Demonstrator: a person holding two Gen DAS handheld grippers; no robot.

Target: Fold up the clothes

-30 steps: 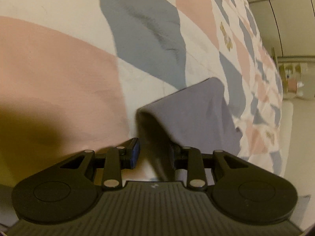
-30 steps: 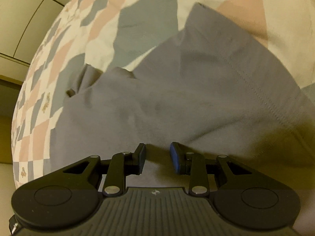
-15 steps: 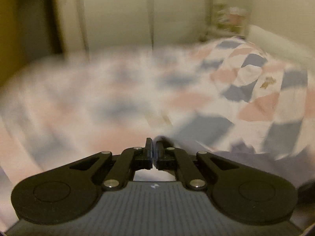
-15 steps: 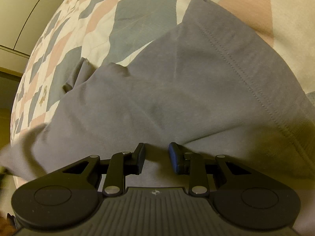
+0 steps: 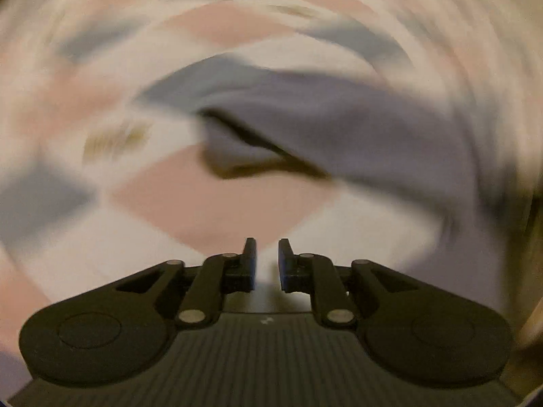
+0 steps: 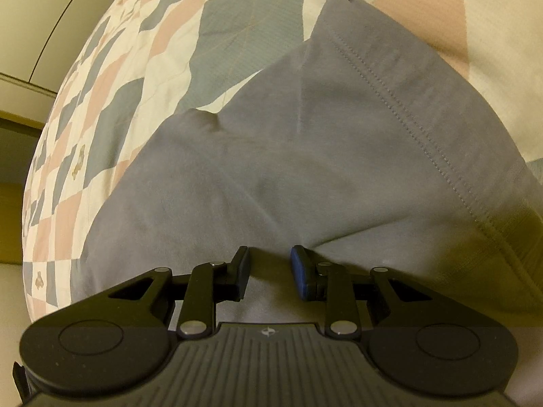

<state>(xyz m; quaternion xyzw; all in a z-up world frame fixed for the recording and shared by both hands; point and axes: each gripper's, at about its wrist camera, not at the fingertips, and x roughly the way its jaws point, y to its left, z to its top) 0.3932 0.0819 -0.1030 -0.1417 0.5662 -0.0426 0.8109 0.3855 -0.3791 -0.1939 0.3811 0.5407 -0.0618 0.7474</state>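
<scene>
A grey garment [image 6: 305,156] lies spread on the patchwork bedspread [image 6: 112,68]; a stitched hem [image 6: 400,101] runs along its right side. My right gripper [image 6: 269,264] is open, low over the garment's near part, with cloth under the fingers. In the left wrist view the picture is heavily blurred. The garment [image 5: 356,129] shows ahead with one corner [image 5: 237,146] folded up. My left gripper [image 5: 266,261] is open and empty, above the bedspread [image 5: 220,203], short of the garment.
The bed's far edge curves down at the left of the right wrist view, with a pale panelled wall [image 6: 44,10] beyond. Bedspread surrounds the garment on all sides.
My left gripper was shut on the garment's corner half a second ago; now it is open and empty, swinging fast. The sleeve seen earlier at the garment's left is now covered. My right gripper stayed put.
</scene>
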